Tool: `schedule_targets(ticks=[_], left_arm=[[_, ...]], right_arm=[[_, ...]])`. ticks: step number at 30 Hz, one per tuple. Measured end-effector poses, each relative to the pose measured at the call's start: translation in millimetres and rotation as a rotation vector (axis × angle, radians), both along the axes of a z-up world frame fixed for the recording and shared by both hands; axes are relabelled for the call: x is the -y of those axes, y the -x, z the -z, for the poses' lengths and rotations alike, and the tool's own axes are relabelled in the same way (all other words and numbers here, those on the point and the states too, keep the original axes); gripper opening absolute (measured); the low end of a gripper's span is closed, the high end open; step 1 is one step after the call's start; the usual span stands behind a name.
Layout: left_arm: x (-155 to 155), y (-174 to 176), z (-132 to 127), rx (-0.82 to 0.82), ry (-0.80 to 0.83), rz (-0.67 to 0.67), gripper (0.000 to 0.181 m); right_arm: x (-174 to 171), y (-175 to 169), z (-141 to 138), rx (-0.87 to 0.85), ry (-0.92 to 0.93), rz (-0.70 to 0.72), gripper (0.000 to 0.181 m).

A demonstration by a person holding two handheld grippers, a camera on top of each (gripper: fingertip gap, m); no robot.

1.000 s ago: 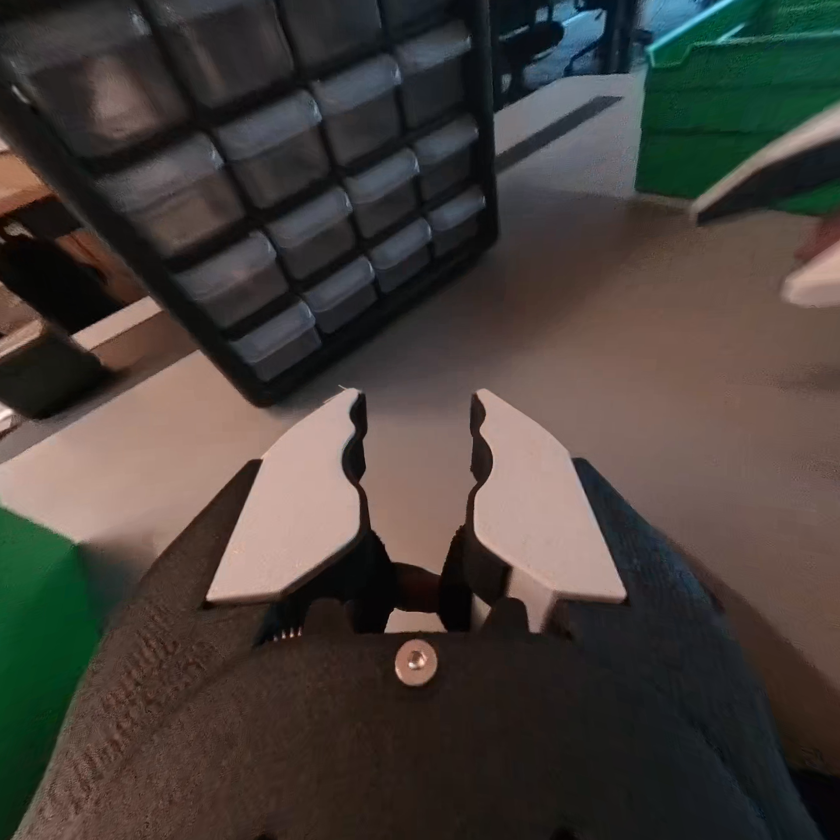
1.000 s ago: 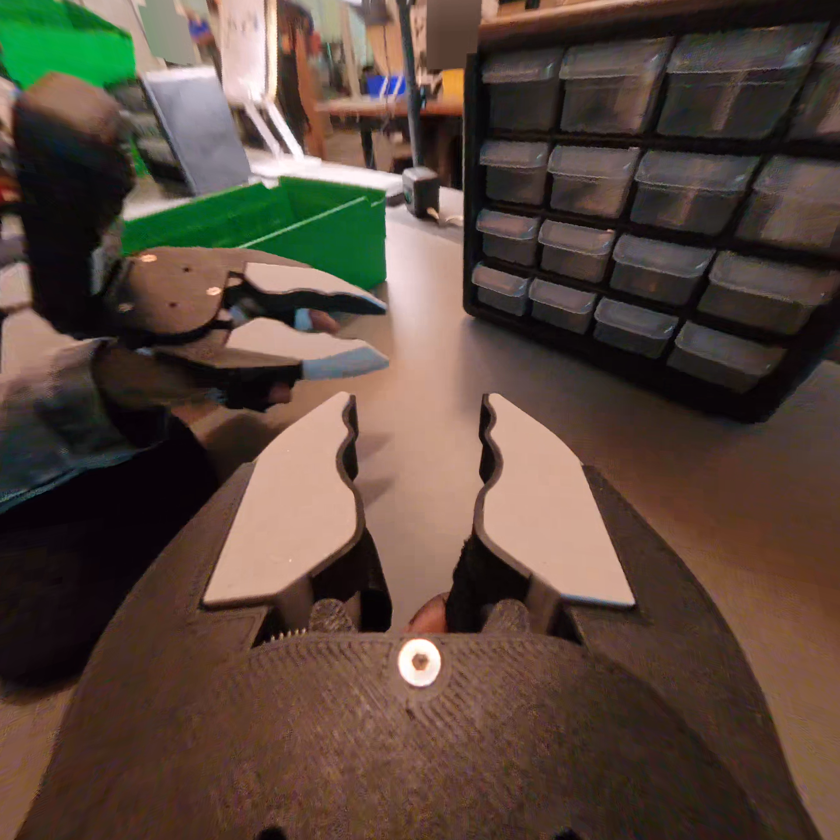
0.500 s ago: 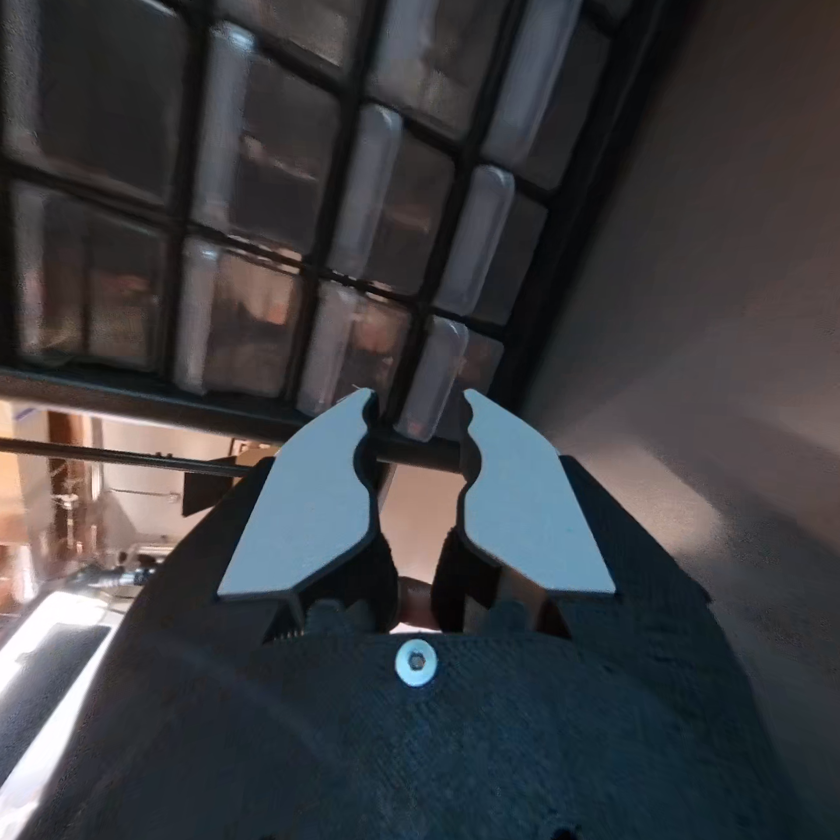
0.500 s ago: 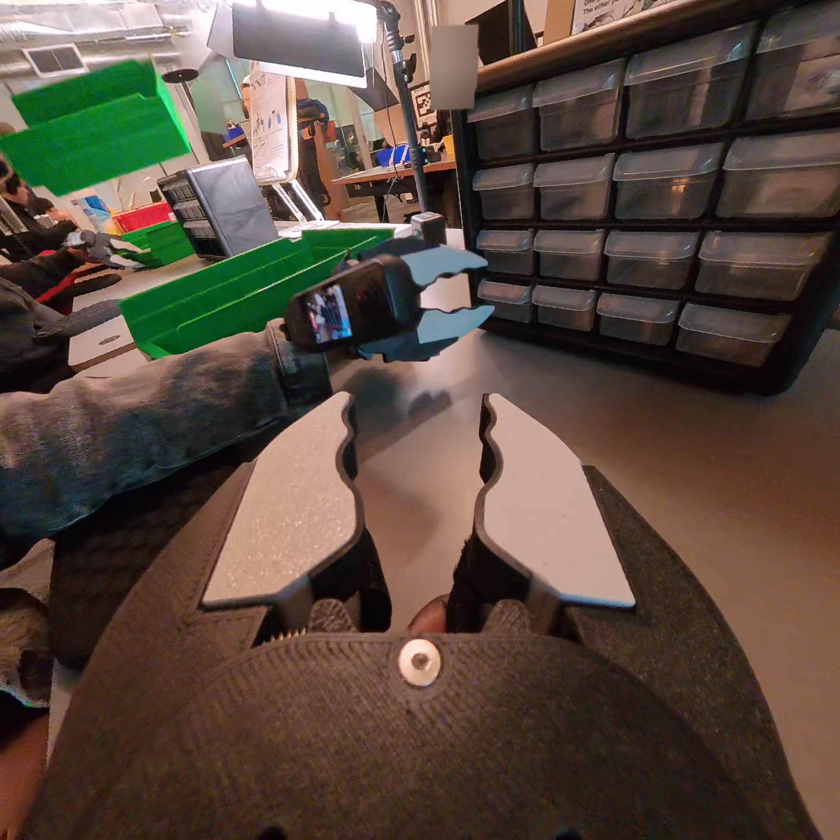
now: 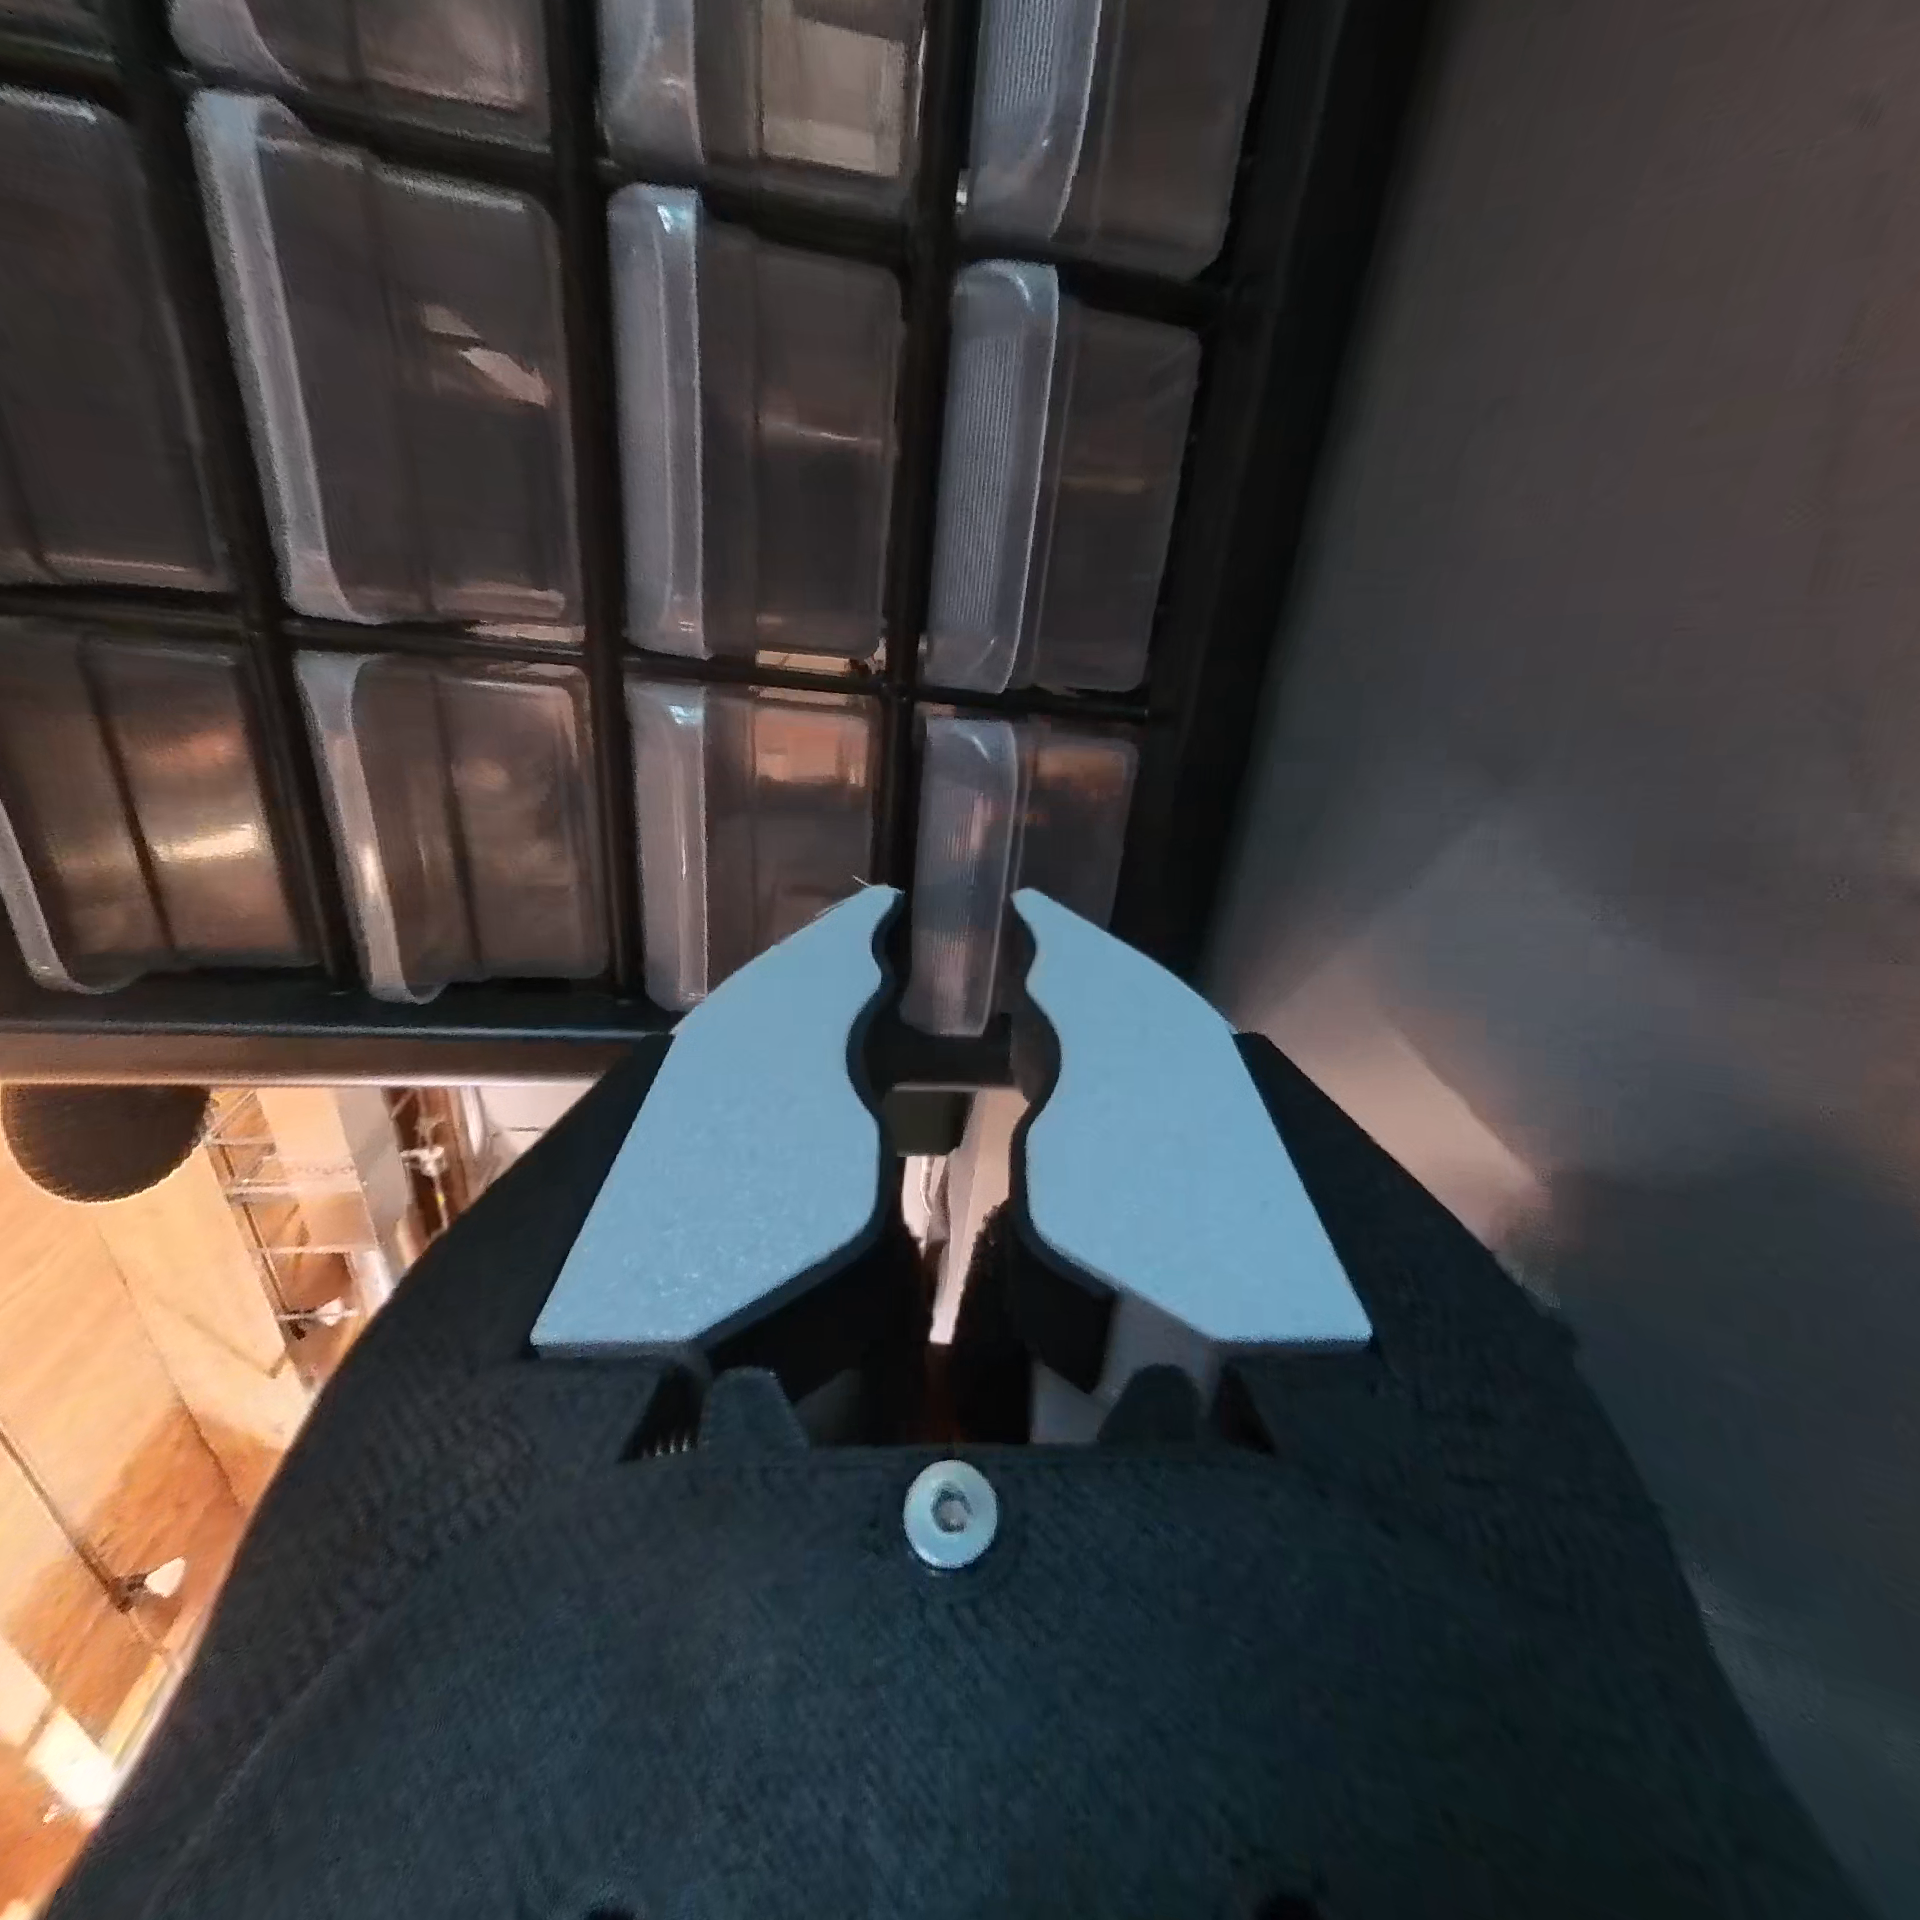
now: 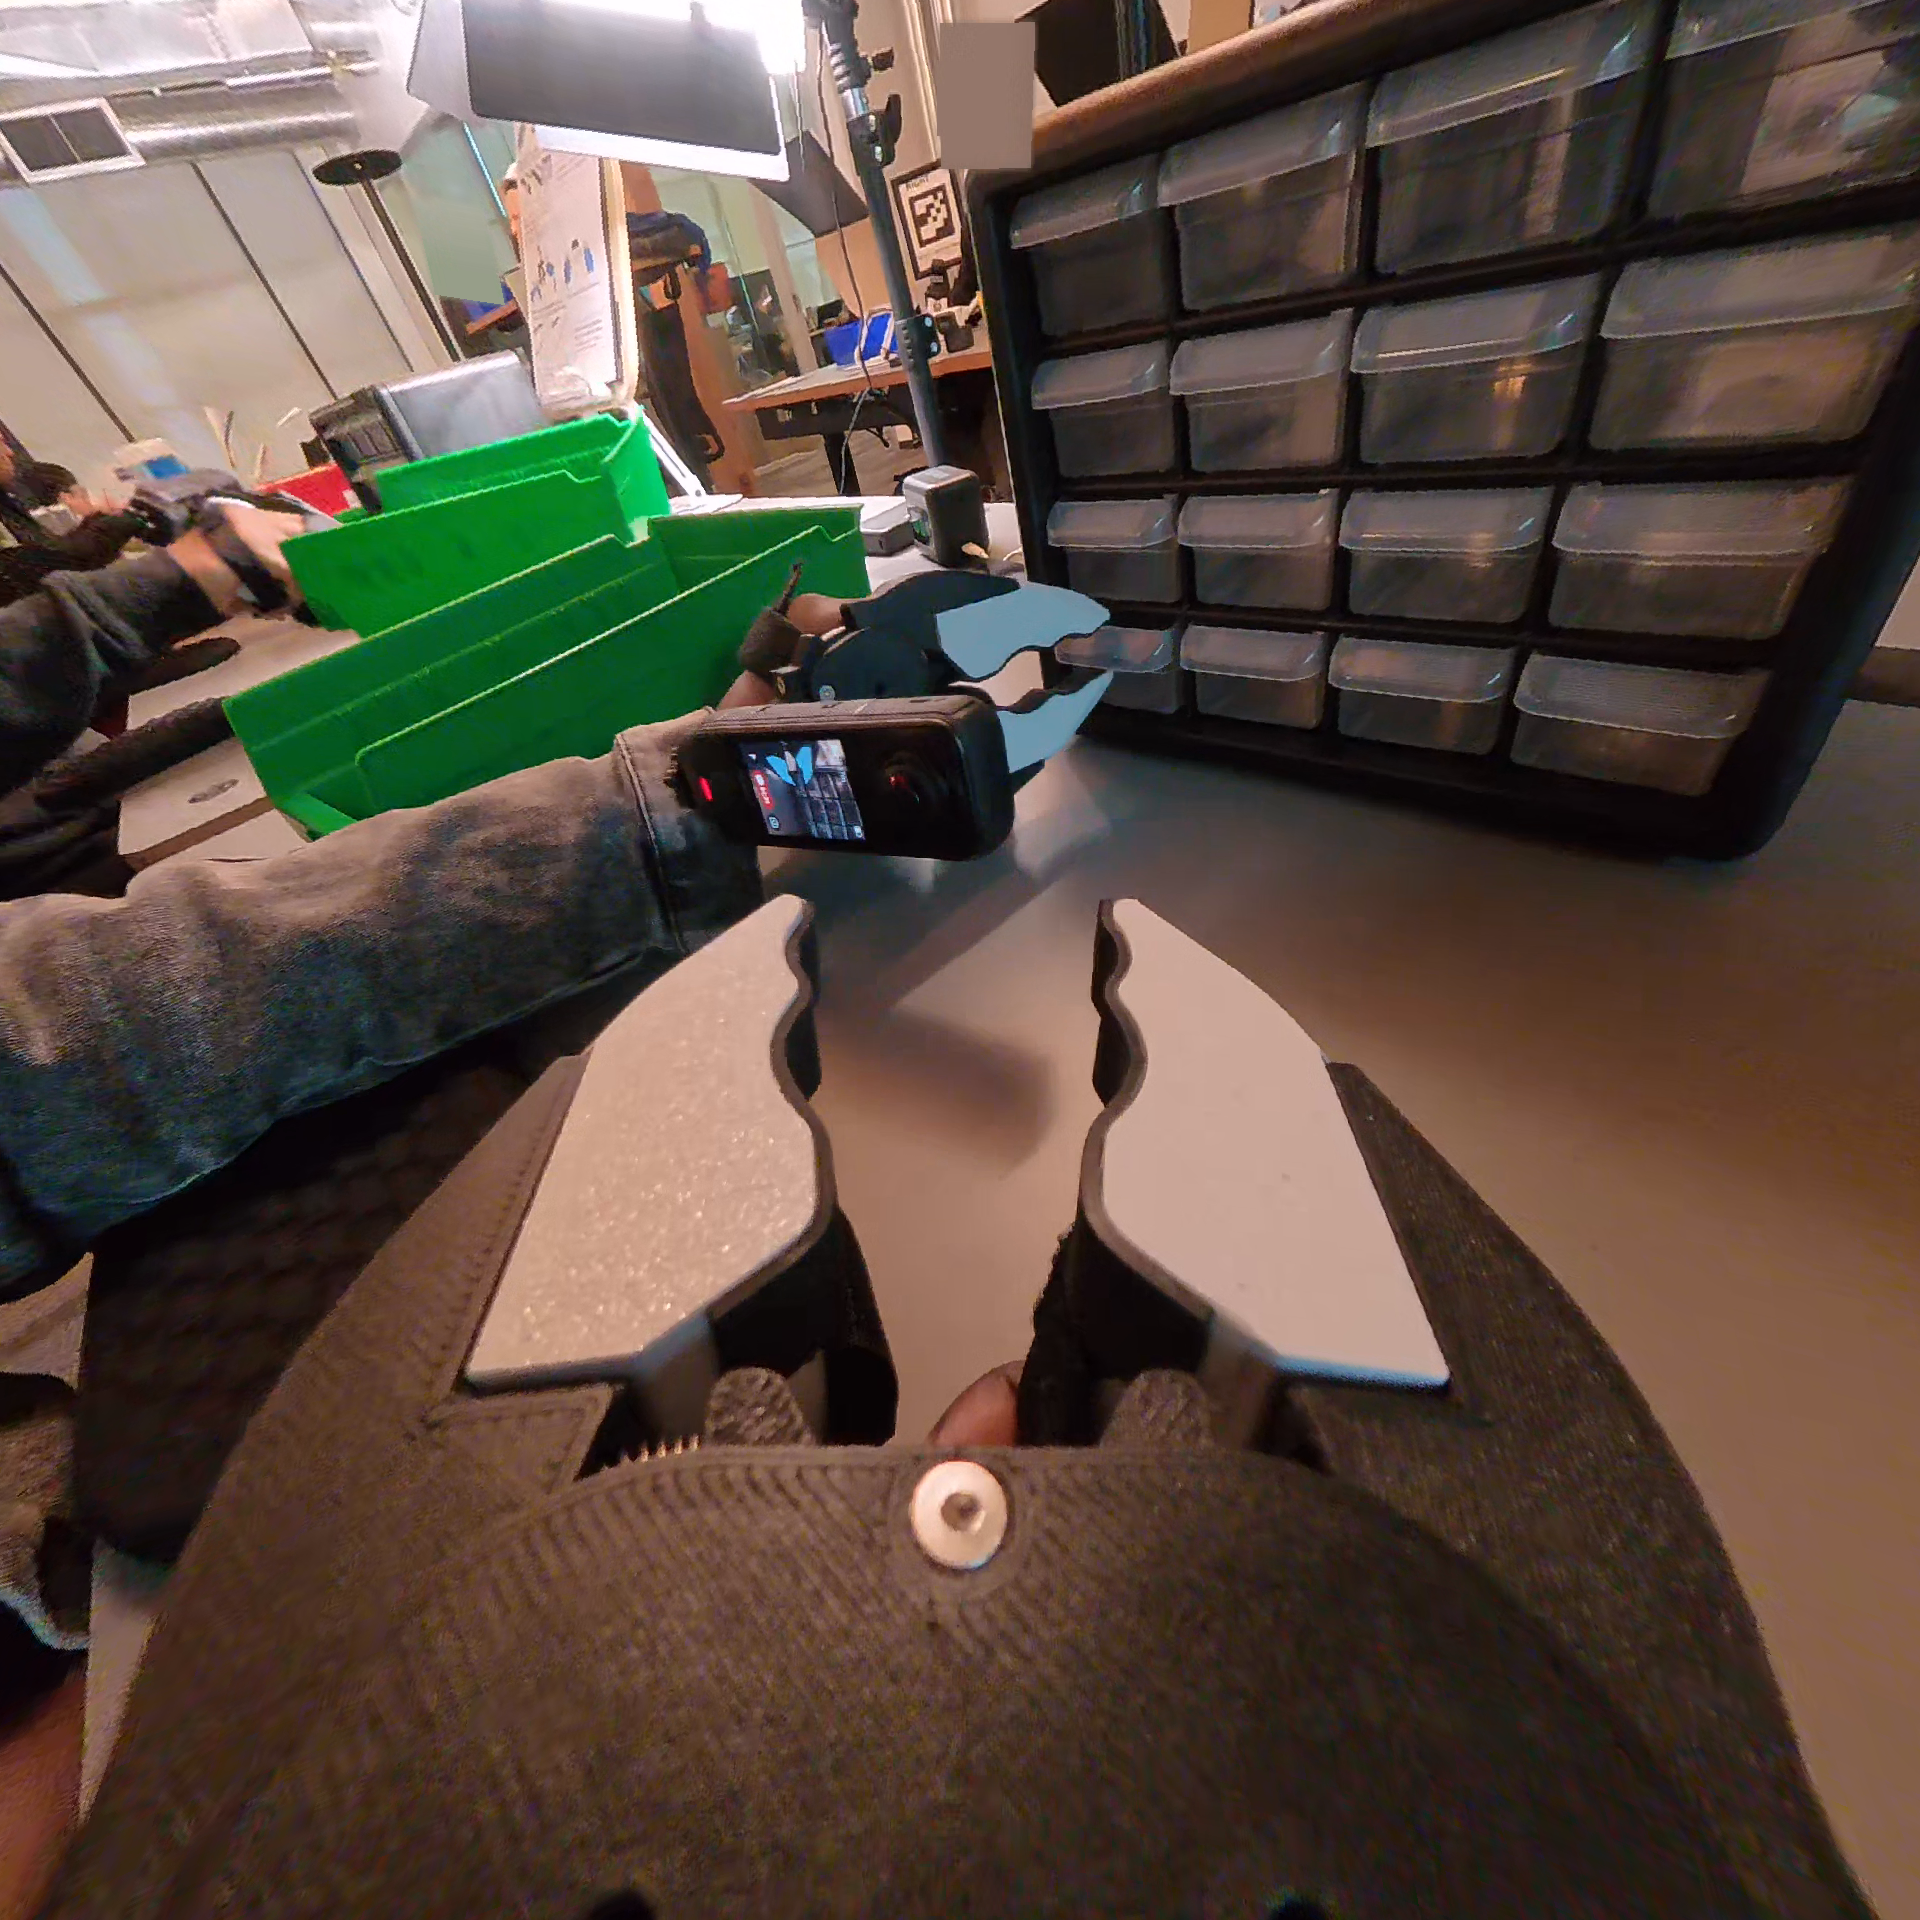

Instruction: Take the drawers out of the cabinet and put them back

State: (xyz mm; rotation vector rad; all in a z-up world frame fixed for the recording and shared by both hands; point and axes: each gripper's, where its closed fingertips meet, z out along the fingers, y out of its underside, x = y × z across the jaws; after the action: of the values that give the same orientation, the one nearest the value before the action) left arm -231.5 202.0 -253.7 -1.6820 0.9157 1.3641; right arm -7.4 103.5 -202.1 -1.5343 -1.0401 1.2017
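A black cabinet (image 6: 1808, 665) with several rows of clear plastic drawers stands on the grey table (image 6: 1455, 1039). In the left wrist view the picture is rolled sideways, and the cabinet frame (image 5: 1247, 520) fills the top. My left gripper (image 5: 956, 914) is closed around the front lip of the bottom-left corner drawer (image 5: 1070, 831), which sits in its slot. The right wrist view shows that gripper (image 6: 1081, 665) at the same corner drawer (image 6: 1132, 655), turned on its side. My right gripper (image 6: 951, 935) is open and empty, low over the table in front of the cabinet.
Green plastic bins (image 6: 520, 665) stand left of the cabinet. A small black device (image 6: 940, 514) sits behind them by a light stand (image 6: 883, 260). The sleeve (image 6: 312, 987) of the arm holding the left gripper crosses the left side. Another person's arm (image 6: 125, 582) is at far left.
My left gripper swung up to the cabinet, rolled sideways, reached the bottom-left corner drawer and narrowed its fingers onto the drawer's lip. My right gripper stayed open and tilted up slightly.
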Motion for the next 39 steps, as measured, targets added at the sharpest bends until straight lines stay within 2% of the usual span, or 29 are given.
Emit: schedule_targets(ticks=[9,12,16,19,21,23,32,39], left_arm=[[24.0,-19.4,0.4,0.067,0.048,0.014,0.017],[24.7,-19.3,6.1,0.129,0.078,0.000,0.042],[21.2,-17.5,15.7,0.184,0.140,-0.005,0.053],[15.6,-10.3,19.7,0.150,0.160,-0.021,0.052],[13.5,-6.9,17.6,0.111,0.144,-0.026,0.040],[16.1,-8.2,18.3,0.106,0.174,-0.023,0.039],[48.7,-28.7,18.1,0.233,0.327,-0.003,0.034],[75.6,-46.9,27.1,0.225,0.358,0.002,0.030]], right_arm=[[-3.0,-1.7,0.7,0.004,0.006,0.017,0.048],[-3.3,-1.7,1.6,0.009,0.004,0.019,0.047],[-4.4,-1.6,2.5,0.014,0.009,0.023,0.046],[-4.8,-1.4,3.6,0.018,0.014,0.023,0.046],[-5.1,-1.3,3.7,0.018,0.015,0.024,0.045],[-5.2,-1.5,3.6,0.017,0.018,0.024,0.045],[-5.7,-1.3,4.2,0.019,0.021,0.025,0.044],[-6.4,-1.3,4.3,0.019,0.023,0.027,0.044]])
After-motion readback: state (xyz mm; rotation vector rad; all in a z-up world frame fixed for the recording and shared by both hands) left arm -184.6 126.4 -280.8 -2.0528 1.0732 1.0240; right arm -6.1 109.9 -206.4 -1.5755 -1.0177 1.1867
